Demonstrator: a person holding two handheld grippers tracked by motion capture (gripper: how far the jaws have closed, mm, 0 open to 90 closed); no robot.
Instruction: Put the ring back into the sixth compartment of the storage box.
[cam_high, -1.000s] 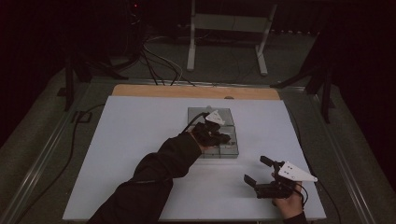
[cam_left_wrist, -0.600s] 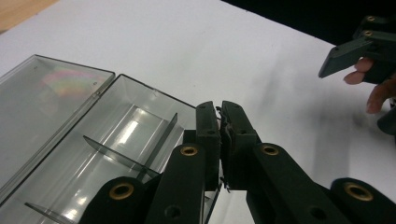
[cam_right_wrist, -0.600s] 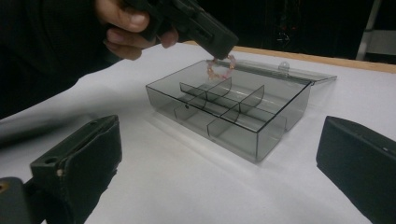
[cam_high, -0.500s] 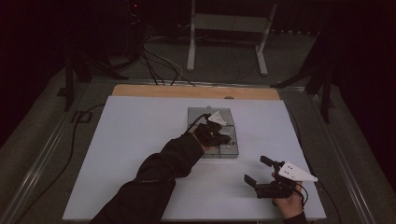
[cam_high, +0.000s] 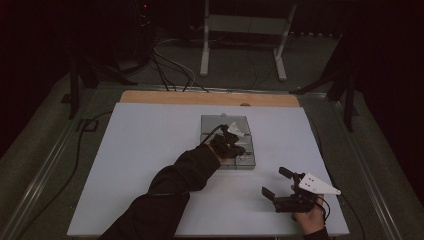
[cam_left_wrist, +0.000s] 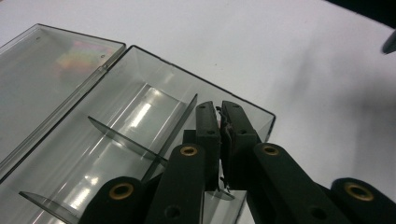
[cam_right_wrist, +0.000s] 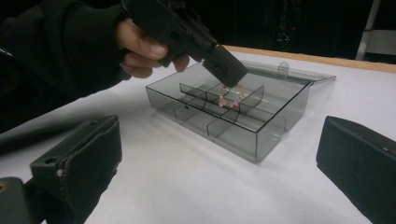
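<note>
Bracelet (cam_right_wrist: 230, 97) hangs pinched in the left gripper (cam_left_wrist: 220, 122), right over a middle compartment of the clear box (cam_right_wrist: 261, 135). I'd lower it fully between the dividers before letting go. Right gripper (cam_high: 274, 183) sits spread wide, well off to the side.

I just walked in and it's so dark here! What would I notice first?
First, the bright white table in the dark room, with a clear smoky box lying open in its middle. Next, the left gripper hanging a small pink bead bracelet over the box's compartments. The right gripper rests open near the table's front right corner.
</note>
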